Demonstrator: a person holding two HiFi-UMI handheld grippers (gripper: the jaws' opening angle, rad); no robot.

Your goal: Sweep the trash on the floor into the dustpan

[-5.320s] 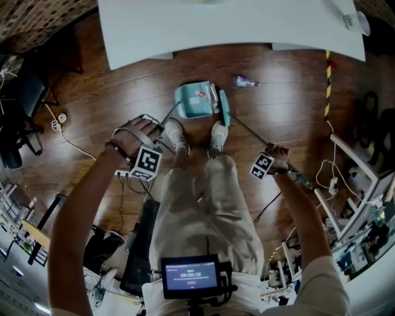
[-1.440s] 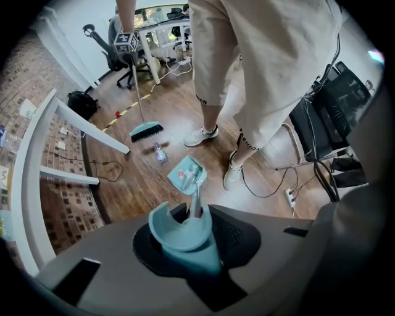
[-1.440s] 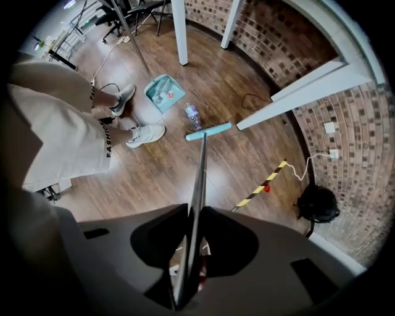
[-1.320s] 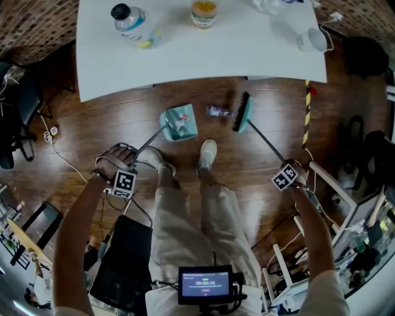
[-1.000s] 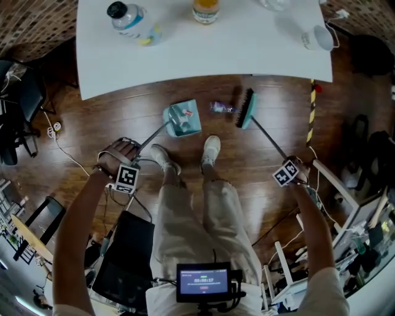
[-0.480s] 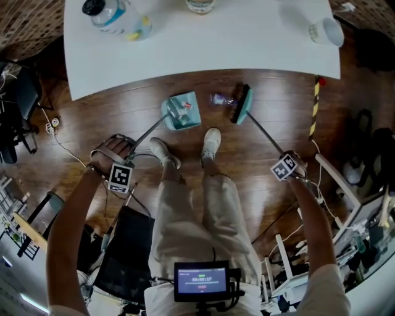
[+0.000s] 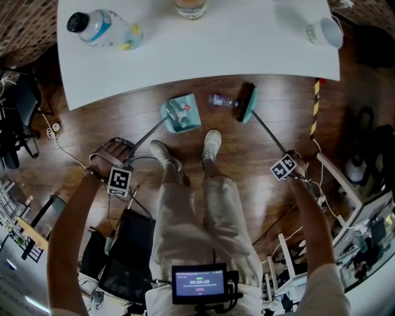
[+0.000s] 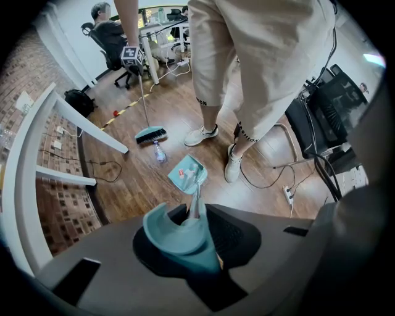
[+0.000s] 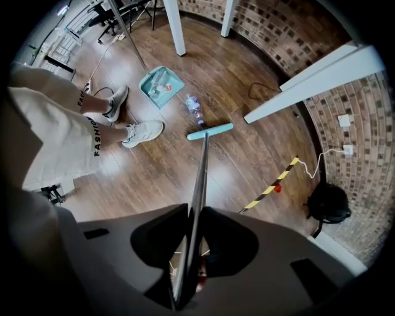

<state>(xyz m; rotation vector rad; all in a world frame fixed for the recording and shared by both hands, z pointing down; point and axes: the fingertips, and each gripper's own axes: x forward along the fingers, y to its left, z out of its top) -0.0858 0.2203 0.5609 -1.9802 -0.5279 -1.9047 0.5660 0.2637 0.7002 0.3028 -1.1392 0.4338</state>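
Observation:
A teal dustpan (image 7: 180, 113) sits on the wood floor in front of the person's shoes, with small bits of trash in it. Its long handle runs back to my left gripper (image 7: 121, 165), which is shut on the teal handle top (image 8: 179, 231). A crumpled clear plastic bottle (image 7: 221, 100) lies on the floor between the dustpan and the teal broom head (image 7: 247, 103). The broom's thin metal pole rises to my right gripper (image 7: 285, 165), shut on it. In the right gripper view the broom head (image 9: 210, 131) stands just short of the bottle (image 9: 194, 106), with the dustpan (image 9: 159, 86) beyond.
A white table (image 7: 247, 43) spans the far side, holding a bottle (image 7: 102, 28), a jar (image 7: 190, 7) and a cup (image 7: 323, 31). A yellow-black striped strip (image 7: 315, 111) lies at the right. Cables and a black chair (image 7: 126, 247) crowd the near left. White table legs (image 9: 296, 86) stand near the broom.
Five seconds ago the broom head lay against the dustpan's right side; it now stands to the right of the bottle. Over the last second broom, bottle and dustpan hardly shift.

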